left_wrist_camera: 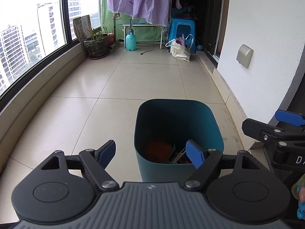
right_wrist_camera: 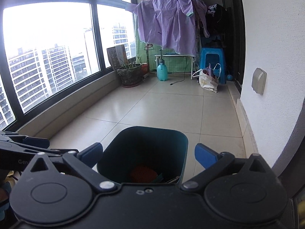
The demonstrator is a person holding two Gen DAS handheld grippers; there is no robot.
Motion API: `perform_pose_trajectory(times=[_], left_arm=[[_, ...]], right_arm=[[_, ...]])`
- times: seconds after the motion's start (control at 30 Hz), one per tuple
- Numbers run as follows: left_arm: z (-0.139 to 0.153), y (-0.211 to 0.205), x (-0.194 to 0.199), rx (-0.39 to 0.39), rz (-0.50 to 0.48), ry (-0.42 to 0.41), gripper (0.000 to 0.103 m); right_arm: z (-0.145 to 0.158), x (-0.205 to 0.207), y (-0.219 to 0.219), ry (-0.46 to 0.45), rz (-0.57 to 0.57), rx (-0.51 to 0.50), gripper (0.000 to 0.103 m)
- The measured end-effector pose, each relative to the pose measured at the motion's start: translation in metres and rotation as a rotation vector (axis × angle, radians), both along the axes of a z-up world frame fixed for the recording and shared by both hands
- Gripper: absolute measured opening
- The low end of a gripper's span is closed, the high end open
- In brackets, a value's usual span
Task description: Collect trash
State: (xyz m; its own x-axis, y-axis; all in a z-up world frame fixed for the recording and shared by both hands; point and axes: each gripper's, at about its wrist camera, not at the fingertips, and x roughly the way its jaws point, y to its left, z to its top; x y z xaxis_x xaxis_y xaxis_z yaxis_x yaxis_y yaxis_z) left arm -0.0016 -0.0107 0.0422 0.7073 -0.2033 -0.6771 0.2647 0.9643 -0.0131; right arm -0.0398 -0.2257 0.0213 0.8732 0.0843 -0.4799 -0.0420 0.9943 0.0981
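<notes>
On the tiled floor (left_wrist_camera: 106, 80) of a balcony stands a teal bin (left_wrist_camera: 178, 126), close in front of both grippers. Inside it lie a red-orange lump (left_wrist_camera: 158, 150) and some flat scraps (left_wrist_camera: 176, 157). The left gripper (left_wrist_camera: 151, 151) has its blue pads wide apart with nothing between them; one pad shows over the bin's near rim. The right gripper (right_wrist_camera: 148, 155) is spread wide too, and it holds nothing. Far back are a plant pot (right_wrist_camera: 129, 74), a light blue spray bottle (right_wrist_camera: 162, 72), a white bag (right_wrist_camera: 207, 82) and a blue stool (right_wrist_camera: 211, 57).
</notes>
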Motion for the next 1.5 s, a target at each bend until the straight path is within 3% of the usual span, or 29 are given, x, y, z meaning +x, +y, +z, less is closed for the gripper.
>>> perform_pose_trajectory(times=[0.5, 1.5], left_arm=[[0.009, 0.003, -0.013, -0.049, -0.035, -0.056, 0.081], [0.011, 0.0, -0.017, -0.066, -0.028, -0.073, 0.081]], right_arm=[[-0.005, 0.004, 0.004, 0.006, 0.02, -0.036, 0.103], [-0.012, 0.002, 0.006, 0.03, 0.011, -0.044, 0.103]])
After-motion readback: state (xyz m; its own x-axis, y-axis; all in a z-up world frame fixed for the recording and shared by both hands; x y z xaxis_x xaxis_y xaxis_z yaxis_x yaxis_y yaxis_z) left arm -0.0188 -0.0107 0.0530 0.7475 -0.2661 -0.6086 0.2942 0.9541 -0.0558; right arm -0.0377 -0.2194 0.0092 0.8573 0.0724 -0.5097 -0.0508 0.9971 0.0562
